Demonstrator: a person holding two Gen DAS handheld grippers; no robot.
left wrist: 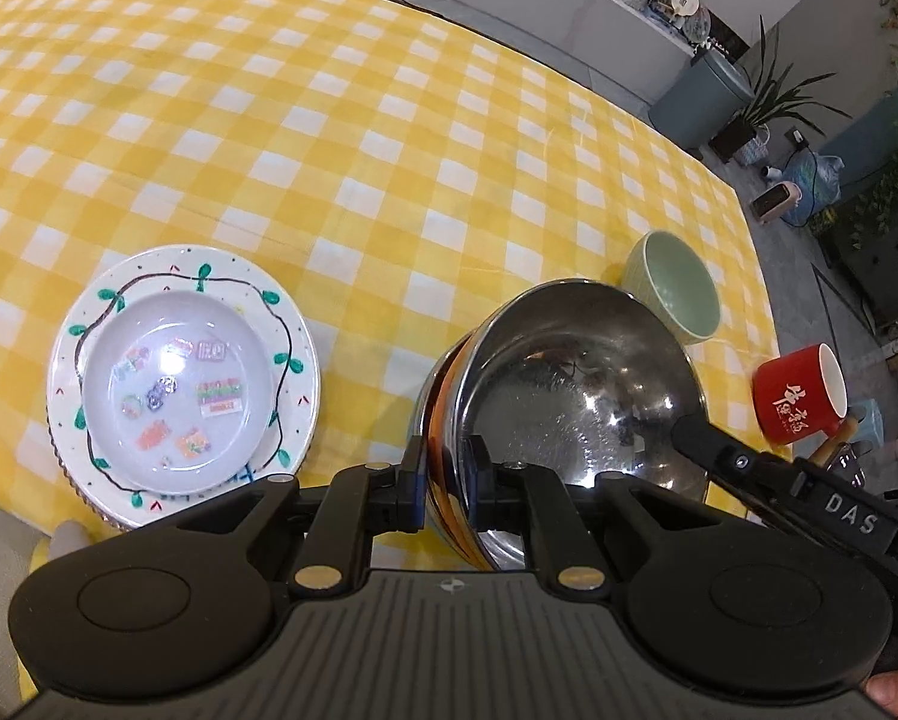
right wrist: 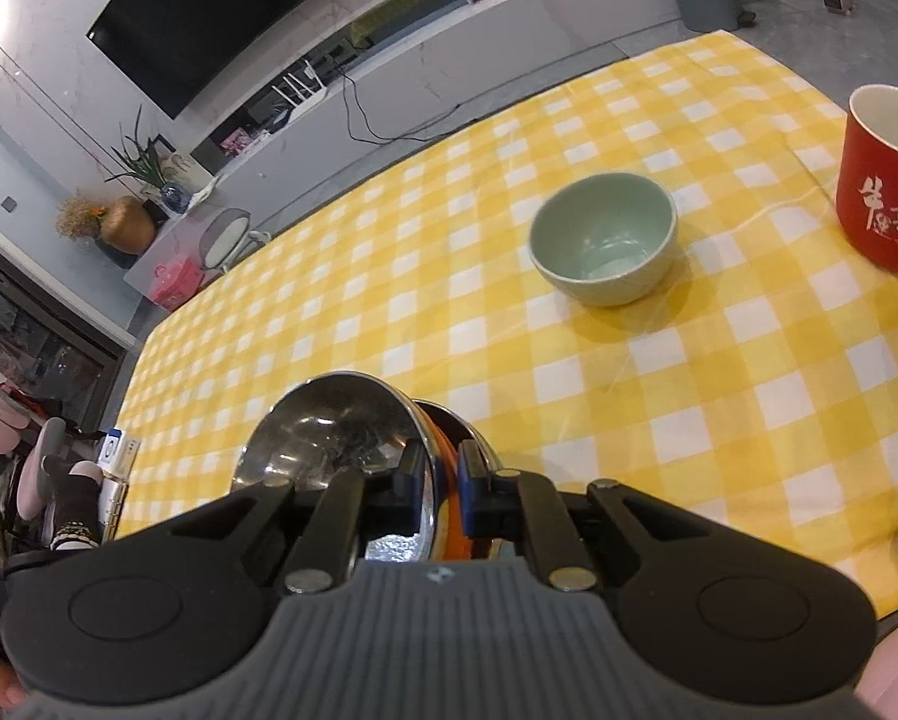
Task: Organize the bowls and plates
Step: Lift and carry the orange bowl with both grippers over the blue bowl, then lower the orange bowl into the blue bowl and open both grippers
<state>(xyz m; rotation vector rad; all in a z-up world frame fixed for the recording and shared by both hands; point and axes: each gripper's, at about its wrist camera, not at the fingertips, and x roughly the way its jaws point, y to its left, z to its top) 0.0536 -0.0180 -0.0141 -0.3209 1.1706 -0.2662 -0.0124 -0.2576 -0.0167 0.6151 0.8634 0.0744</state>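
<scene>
Gripping the rim of the steel bowl [left wrist: 575,396], the left claw [left wrist: 446,480] has one finger outside the wall and one inside, pinching the metal between them. From the left wrist view the steel bowl is tilted up on edge, its mirrored inside facing the camera, and an orange band shows along its outer wall. The right claw [right wrist: 431,480] pinches the same steel bowl [right wrist: 335,426] at another part of the rim, again with the rim clamped between its two fingers; its black arm marked "DAS" reaches in at the bowl's right edge in the left wrist view. Whether the bowl's lower edge touches the desk [left wrist: 389,120] cannot be told.

Taking the steel bowl as landmark: the green bowl [left wrist: 677,285] stands upright just behind it to the right, on the yellow checked cloth. The red mug [left wrist: 800,396] with white lettering stands right of the steel bowl, near the desk's edge. The decorated plate [left wrist: 182,387], with a leaf border, lies flat to the left of the steel bowl, apart from it, and a shallow white dish [left wrist: 176,399] with coloured pictures sits in the plate's centre.
</scene>
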